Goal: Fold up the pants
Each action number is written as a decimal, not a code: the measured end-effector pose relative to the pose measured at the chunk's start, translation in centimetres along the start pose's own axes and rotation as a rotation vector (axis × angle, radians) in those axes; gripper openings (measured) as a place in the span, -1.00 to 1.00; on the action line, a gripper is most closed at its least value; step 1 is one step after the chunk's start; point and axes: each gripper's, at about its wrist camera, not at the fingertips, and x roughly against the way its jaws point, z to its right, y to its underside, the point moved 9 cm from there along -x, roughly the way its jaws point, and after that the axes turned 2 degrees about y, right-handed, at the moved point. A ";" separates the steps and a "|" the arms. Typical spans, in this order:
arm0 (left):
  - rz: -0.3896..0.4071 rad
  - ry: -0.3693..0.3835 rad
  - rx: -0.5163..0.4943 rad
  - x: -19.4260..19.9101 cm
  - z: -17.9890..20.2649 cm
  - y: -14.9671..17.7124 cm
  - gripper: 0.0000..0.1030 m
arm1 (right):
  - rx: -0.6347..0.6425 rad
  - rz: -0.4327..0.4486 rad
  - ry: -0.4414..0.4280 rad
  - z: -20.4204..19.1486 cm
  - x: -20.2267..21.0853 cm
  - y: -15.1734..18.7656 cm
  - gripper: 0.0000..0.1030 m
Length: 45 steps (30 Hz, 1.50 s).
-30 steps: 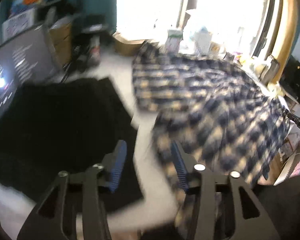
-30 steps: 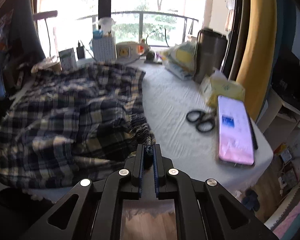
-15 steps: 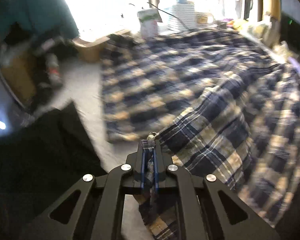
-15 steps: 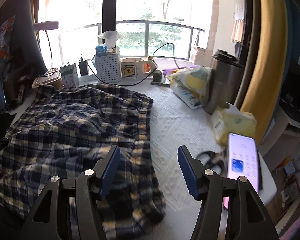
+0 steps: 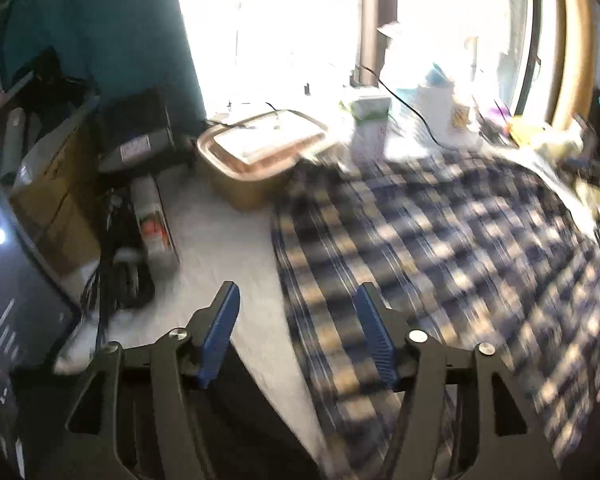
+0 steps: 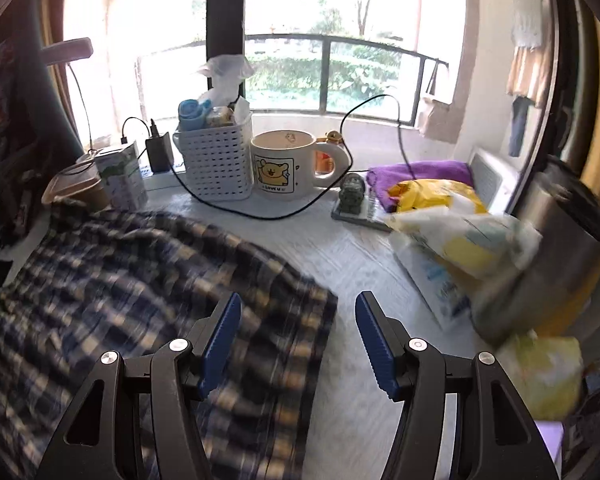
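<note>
Plaid pants lie spread flat on the white table, apparently laid out for folding. Left gripper jaws opening, nothing between; right gripper spread, empty, over the hem edge.

- The left wrist view looks forward and down along its gripper's blue-padded fingers, close over the white textured tabletop, facing the bright window and the table's left clutter.
- The right wrist view looks the same way from farther right, close above the table, facing the railed window.
- Both views share the blue-and-cream plaid pants, the small green-and-white carton and the brown lidded tray.
</note>
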 end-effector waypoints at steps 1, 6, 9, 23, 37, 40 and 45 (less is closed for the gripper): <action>-0.003 -0.007 0.009 -1.3 -0.6 -0.8 0.19 | -0.021 -0.017 -0.021 0.4 -1.2 -0.4 0.21; -0.040 0.003 0.016 -7.2 -0.9 -3.6 0.19 | -0.110 -0.168 -0.083 1.6 -6.5 0.8 0.21; -0.069 0.010 -0.032 -10.1 0.3 -4.5 0.19 | -0.096 -0.233 -0.103 0.8 -7.9 2.2 0.13; -0.082 -0.051 -0.042 -12.0 -0.2 -6.1 -0.99 | 0.104 -0.123 0.144 1.4 -11.2 -3.4 -0.56; -0.105 0.049 -0.068 -1.4 3.2 3.6 0.12 | 0.073 0.000 0.039 1.5 0.0 0.0 0.27; -0.105 0.055 -0.042 1.1 3.8 6.1 0.12 | 0.123 0.005 0.053 1.2 3.1 2.9 0.27; -0.069 0.086 0.011 4.8 5.6 8.9 0.12 | 0.173 -0.019 0.089 0.9 7.1 7.5 0.27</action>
